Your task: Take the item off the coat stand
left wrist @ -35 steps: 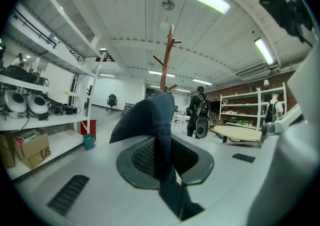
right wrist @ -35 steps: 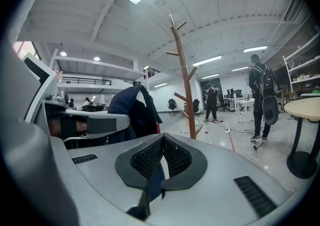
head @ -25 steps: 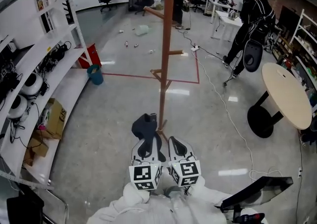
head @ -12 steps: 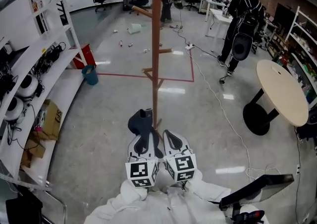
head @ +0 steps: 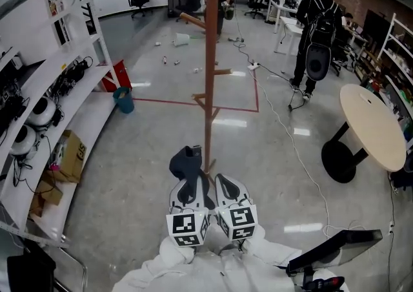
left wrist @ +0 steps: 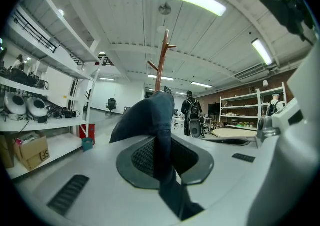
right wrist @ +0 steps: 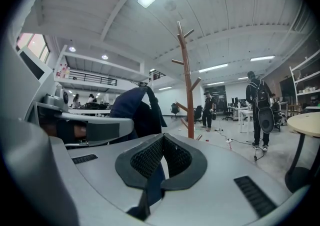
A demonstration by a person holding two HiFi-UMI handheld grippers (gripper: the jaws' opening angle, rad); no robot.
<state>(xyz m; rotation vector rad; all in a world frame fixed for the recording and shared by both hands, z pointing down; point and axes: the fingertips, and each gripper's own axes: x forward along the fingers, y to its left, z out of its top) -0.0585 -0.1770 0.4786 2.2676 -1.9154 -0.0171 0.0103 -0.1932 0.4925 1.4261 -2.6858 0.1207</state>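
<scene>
A dark blue cloth item (head: 186,162) hangs off the stand, in front of me, between both grippers. In the left gripper view the cloth (left wrist: 150,120) is pinched in my left gripper (left wrist: 162,157), whose jaws are shut on a fold. My right gripper (right wrist: 159,162) is shut on a strip of the same cloth (right wrist: 135,110). In the head view the left gripper (head: 192,184) and right gripper (head: 226,186) sit side by side near the foot of the wooden coat stand (head: 210,77). The stand's pegs are bare.
White shelving (head: 58,84) with gear runs along the left, a cardboard box (head: 71,152) and a teal bin (head: 124,98) beside it. A round table (head: 374,123) stands at the right. A person with a backpack (head: 316,19) is at the back right; a cable (head: 284,129) trails across the floor.
Both grippers and the dark cloth keep their place and grip. The head view has swayed slightly, and the person with the backpack has shifted a little at the back right.
</scene>
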